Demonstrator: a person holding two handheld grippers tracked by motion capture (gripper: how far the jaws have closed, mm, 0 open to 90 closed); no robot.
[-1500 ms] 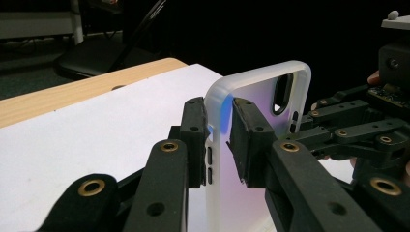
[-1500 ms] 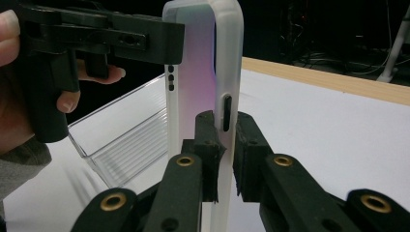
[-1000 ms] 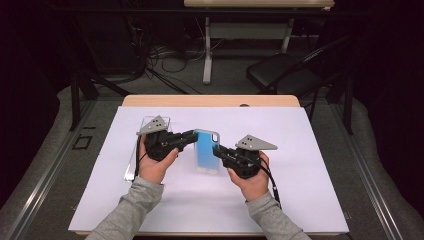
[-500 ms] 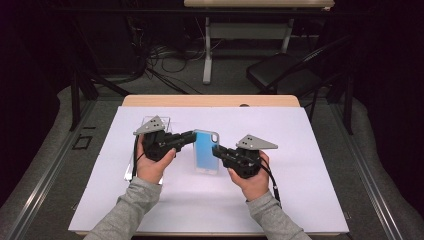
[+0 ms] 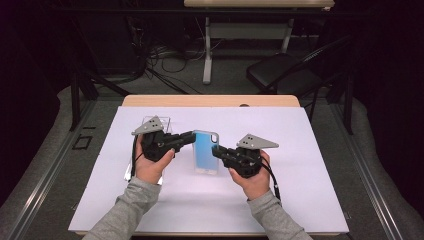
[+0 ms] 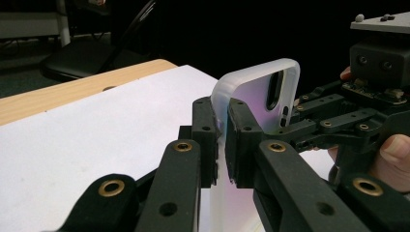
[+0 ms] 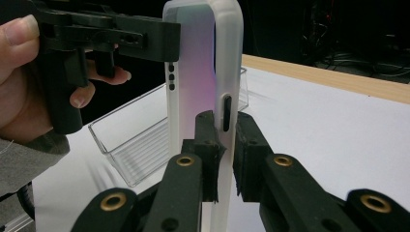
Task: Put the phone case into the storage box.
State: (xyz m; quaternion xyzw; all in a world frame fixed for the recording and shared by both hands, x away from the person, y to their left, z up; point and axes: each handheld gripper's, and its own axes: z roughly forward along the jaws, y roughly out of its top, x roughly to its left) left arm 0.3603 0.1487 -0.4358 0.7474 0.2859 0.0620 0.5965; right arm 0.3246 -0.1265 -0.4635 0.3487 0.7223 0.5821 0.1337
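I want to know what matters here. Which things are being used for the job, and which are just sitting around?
In use:
- phone case, frosted with a blue tint, pinched at both side edges
- left gripper, jaws shut on one edge
- right gripper, jaws shut on the other edge

Just sitting around:
- clear plastic tray on the white table cover
- black chair behind the table

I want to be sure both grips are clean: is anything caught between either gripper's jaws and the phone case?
Nothing visible. The left gripper clamps the phone case rim directly, and the right gripper pinches its opposite edge; the clear plastic tray sits apart on the table.
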